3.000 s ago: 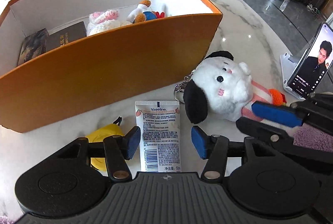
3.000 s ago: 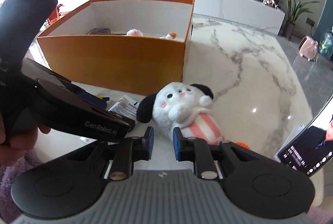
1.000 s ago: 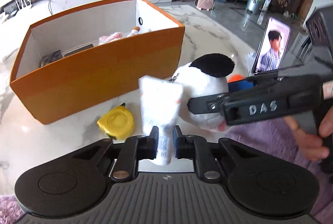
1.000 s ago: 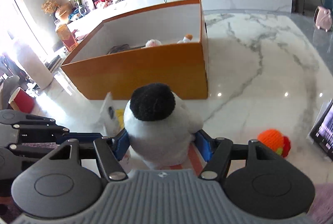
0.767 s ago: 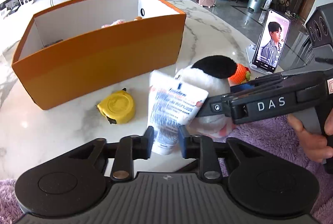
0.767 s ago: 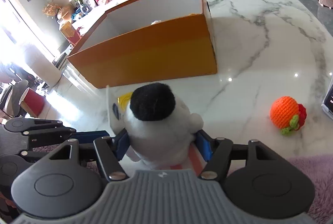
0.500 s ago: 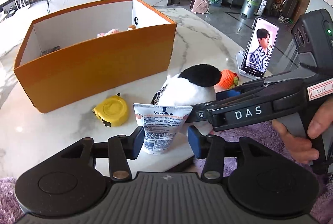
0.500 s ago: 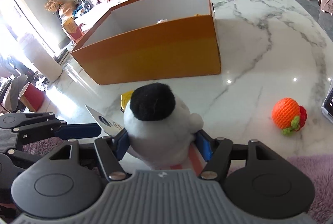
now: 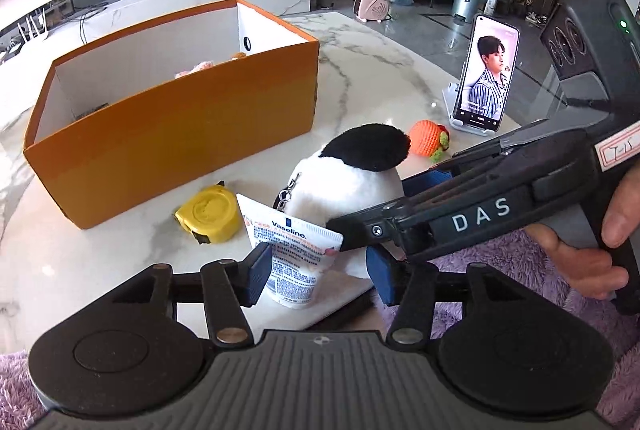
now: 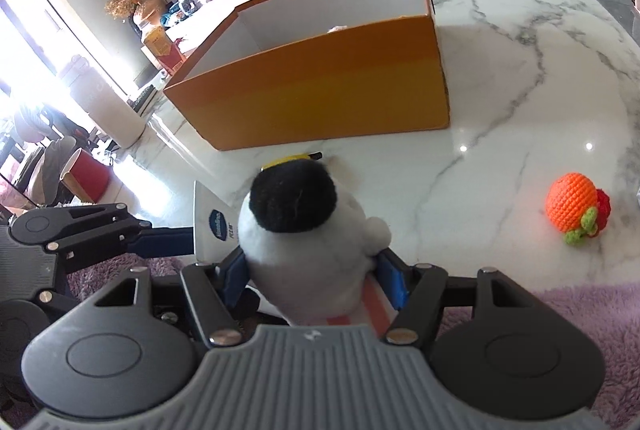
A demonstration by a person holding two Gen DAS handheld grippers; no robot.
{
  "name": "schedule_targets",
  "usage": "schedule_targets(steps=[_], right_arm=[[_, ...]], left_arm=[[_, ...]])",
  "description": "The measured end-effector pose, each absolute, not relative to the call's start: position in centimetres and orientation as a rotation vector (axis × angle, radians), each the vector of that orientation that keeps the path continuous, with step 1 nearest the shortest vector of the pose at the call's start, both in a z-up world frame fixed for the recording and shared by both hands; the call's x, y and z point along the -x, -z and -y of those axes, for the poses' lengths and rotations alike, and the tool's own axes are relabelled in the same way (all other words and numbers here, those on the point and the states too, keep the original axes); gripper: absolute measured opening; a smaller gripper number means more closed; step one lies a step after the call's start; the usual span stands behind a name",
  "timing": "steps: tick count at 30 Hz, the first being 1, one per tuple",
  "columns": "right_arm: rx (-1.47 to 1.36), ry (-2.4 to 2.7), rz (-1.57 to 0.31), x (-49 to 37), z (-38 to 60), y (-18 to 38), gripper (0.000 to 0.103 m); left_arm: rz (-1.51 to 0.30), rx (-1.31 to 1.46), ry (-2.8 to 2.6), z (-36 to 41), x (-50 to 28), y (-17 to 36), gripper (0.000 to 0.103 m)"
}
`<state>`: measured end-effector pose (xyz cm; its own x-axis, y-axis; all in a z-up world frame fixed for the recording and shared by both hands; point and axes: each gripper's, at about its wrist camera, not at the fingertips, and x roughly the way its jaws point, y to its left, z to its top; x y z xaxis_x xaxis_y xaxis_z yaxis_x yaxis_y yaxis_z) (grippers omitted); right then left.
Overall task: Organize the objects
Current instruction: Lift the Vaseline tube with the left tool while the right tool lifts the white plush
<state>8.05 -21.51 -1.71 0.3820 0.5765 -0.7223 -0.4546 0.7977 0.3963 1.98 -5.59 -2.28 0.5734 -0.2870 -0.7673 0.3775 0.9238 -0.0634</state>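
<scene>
My right gripper [image 10: 314,280] is shut on a white plush dog with black ears [image 10: 304,246] and holds it above the marble table's front edge; the dog also shows in the left wrist view [image 9: 352,174]. My left gripper [image 9: 318,270] has opened wide; a white Vaseline tube [image 9: 290,250] stands between its blue pads, touching the left pad [image 9: 256,270] and apart from the right one. The tube also shows in the right wrist view [image 10: 212,226]. The orange box [image 9: 172,126] stands beyond, holding plush toys and books.
A yellow tape measure [image 9: 210,208] lies in front of the box. A crocheted orange [image 10: 572,206] sits to the right on the marble table [image 10: 500,102]. A phone on a stand [image 9: 486,78] is at the far right. Purple fleece [image 10: 560,310] lies below the table's front edge.
Both grippers lifted their objects from the table and drew back from the box. The left gripper, earlier shut on the tube, has opened; the tube has turned face-on and sits loosely between the pads.
</scene>
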Motion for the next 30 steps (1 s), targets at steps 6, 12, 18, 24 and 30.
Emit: schedule_targets(steps=[6, 12, 18, 24, 30], right_arm=[[-0.194, -0.695, -1.012, -8.2, 21.6, 2.1, 0.068], [-0.247, -0.728, -1.047, -8.5, 22.0, 2.7, 0.068], [-0.235, -0.699, -1.044, -8.5, 22.1, 2.4, 0.067], [-0.174, -0.645, -1.018, -8.4, 22.2, 1.9, 0.067], [-0.130, -0.626, -1.001, -8.2, 22.0, 1.7, 0.067]], left_arm=[[-0.873, -0.095, 0.381, 5.1, -1.6, 2.2, 0.061], [-0.870, -0.118, 0.386, 5.0, -1.3, 2.4, 0.063], [-0.867, -0.053, 0.358, 3.6, -1.1, 1.9, 0.060], [-0.884, 0.134, 0.274, 2.8, -2.1, 0.5, 0.060], [-0.962, 0.170, 0.158, 3.3, -3.5, 1.0, 0.051]])
